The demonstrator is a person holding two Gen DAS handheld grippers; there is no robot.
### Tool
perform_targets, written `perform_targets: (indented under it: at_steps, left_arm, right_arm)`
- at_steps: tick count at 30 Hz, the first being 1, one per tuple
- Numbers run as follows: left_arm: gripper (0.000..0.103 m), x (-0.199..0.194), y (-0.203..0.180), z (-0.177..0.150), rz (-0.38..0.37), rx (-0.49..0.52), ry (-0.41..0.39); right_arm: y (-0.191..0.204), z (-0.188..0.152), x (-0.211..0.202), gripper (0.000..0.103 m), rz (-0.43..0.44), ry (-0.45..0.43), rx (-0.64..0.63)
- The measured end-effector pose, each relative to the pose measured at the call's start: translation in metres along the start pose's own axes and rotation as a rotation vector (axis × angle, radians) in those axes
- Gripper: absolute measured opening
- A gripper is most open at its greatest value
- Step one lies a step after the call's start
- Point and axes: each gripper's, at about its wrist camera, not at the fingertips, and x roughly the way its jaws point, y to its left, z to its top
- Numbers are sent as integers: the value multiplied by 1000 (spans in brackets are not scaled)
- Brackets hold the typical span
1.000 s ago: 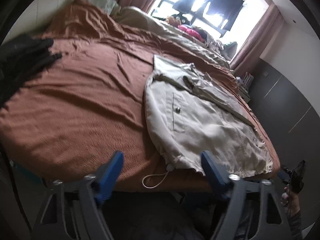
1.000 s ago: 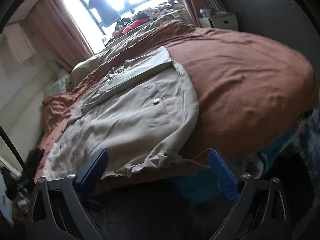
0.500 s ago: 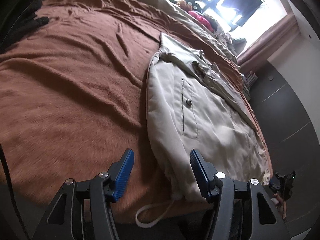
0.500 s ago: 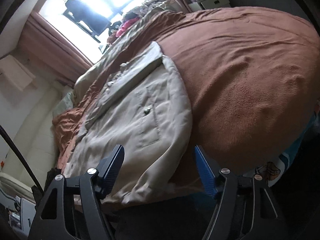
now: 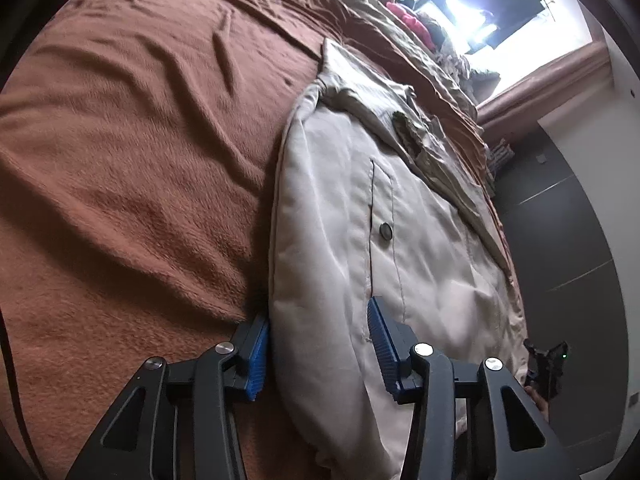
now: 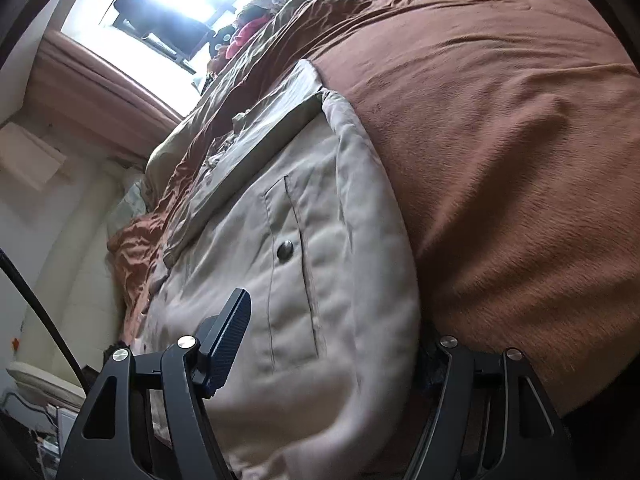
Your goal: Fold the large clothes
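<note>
A beige jacket (image 5: 380, 208) lies flat on the brown blanket of a bed (image 5: 132, 152), its sleeves folded across the chest. My left gripper (image 5: 316, 344) is open, its blue pads on either side of the jacket's bottom left corner; one pad rests on the blanket, the other on the jacket. In the right wrist view the jacket (image 6: 288, 280) fills the centre. My right gripper (image 6: 332, 344) is open and straddles the bottom right corner; the left pad lies on the fabric, the right finger is hidden behind the jacket's edge by the blanket (image 6: 520, 160).
A bright window (image 5: 492, 4) with curtains is beyond the bed's far end, with piled clothes (image 5: 408, 16) below it. A dark wardrobe (image 5: 568, 240) stands to the right. The right gripper shows at the left view's edge (image 5: 546, 368).
Both grippers have moved forward and down from beyond the bed's edge onto the jacket's bottom corners. The jaws have narrowed around the hem.
</note>
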Motion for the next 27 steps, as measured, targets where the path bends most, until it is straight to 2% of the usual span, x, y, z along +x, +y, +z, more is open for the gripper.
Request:
perform_targets:
  at_steps: [4, 7, 8, 9, 10, 11, 12, 14, 17, 27]
  left_arm:
    - [46, 0, 0, -12, -79, -24, 35]
    - [44, -1, -7, -20, -75, 11, 49]
    - [40, 0, -8, -21, -74, 12, 53]
    - [23, 1, -10, -21, -66, 10, 60]
    - [16, 2, -10, -22, -47, 6, 64]
    - [14, 2, -10, -22, -41, 4, 58]
    - [10, -2, -10, -23, -45, -2, 37]
    - [7, -10, -10, -23, -62, -11, 4]
    - [4, -32, -12, -21, -103, -24, -59]
    - [3, -98, -35, -24, -204, -14, -183]
  right_arm:
    - [2, -6, 4, 68, 62, 62, -27]
    - [6, -16, 4, 68, 101, 101, -46]
    - [8, -18, 4, 68, 107, 105, -49]
    - [9, -17, 7, 66, 111, 106, -47]
    - [9, -18, 8, 55, 106, 104, -40]
    - [7, -17, 9, 35, 96, 105, -29]
    - [3, -14, 11, 25, 94, 109, -9]
    - [-3, -11, 8, 14, 129, 91, 34]
    - [0, -10, -4, 6, 161, 41, 37]
    - [39, -9, -51, 2, 269, -40, -64]
